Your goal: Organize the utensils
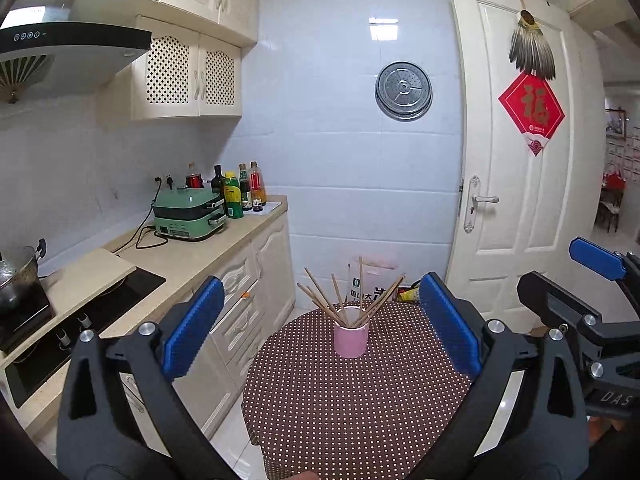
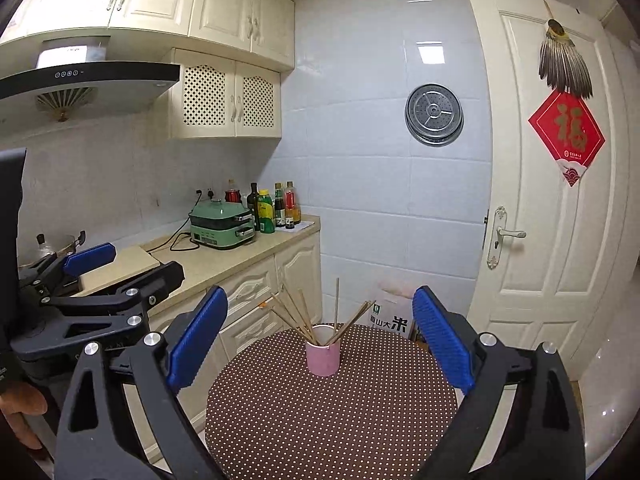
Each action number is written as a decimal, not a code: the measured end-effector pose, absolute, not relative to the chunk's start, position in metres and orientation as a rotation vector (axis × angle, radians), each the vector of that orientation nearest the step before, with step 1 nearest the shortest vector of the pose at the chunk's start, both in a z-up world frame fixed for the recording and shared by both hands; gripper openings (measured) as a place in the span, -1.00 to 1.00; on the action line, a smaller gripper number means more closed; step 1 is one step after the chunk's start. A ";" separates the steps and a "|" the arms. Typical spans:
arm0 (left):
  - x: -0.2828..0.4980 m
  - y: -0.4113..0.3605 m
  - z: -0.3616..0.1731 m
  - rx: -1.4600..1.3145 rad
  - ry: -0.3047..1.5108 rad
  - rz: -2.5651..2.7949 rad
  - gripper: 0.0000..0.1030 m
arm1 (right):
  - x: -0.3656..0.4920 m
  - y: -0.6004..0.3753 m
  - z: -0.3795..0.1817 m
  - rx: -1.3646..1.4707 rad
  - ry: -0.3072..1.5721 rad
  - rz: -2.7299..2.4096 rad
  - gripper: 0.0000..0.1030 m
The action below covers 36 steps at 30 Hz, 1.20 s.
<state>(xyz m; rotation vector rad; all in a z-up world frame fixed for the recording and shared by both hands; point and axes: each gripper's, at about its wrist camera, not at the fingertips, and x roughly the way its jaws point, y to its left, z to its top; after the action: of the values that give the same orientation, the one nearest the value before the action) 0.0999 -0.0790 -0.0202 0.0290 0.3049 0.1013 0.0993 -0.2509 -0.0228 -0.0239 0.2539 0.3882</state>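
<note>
On the round, polka-dotted tabletop (image 1: 360, 408) of a small kitchen, a pink cup (image 1: 351, 332) stood upright near the far edge with a bundle of wooden chopsticks (image 1: 352, 300) fanned out of its mouth, tips splaying left and right. You held the left gripper (image 1: 320, 328) level with the cup and short of it, jaws spread wide and gripping nothing; the cup showed in the gap between the blue pads (image 1: 194, 326), well clear of both. Your right gripper (image 2: 320, 336) sat in the same pose beside it, jaws as wide as they go and equally empty, the cup again framed between them but untouched. No loose utensils could be seen on the cloth, so the sorting looked done or close to it.

The chopsticks would probably handle as light, stiff and thin sticks, smooth enough to slide or roll out of a loose pinch. You would do best to take them across the shaft near the middle of the exposed length, several at once if they lie together. The cup appeared light and top-heavy with its load, likely to tip if a stick were dragged sideways; a grip around its straight wall would steady it.
</note>
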 end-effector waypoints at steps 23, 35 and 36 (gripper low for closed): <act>0.101 -0.089 -0.018 0.051 0.280 0.118 0.87 | 0.102 -0.257 -0.023 -0.019 0.250 0.400 0.76; 0.105 -0.089 -0.018 0.053 0.284 0.120 0.87 | 0.106 -0.260 -0.022 -0.015 0.252 0.402 0.78; 0.104 -0.089 -0.018 0.053 0.285 0.119 0.87 | 0.106 -0.260 -0.022 -0.014 0.252 0.401 0.79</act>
<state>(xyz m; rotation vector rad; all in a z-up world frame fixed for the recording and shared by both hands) 0.1043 -0.0889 -0.0177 0.0527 0.2846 0.1188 0.1059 -0.2602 -0.0220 -0.0137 0.2523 0.4010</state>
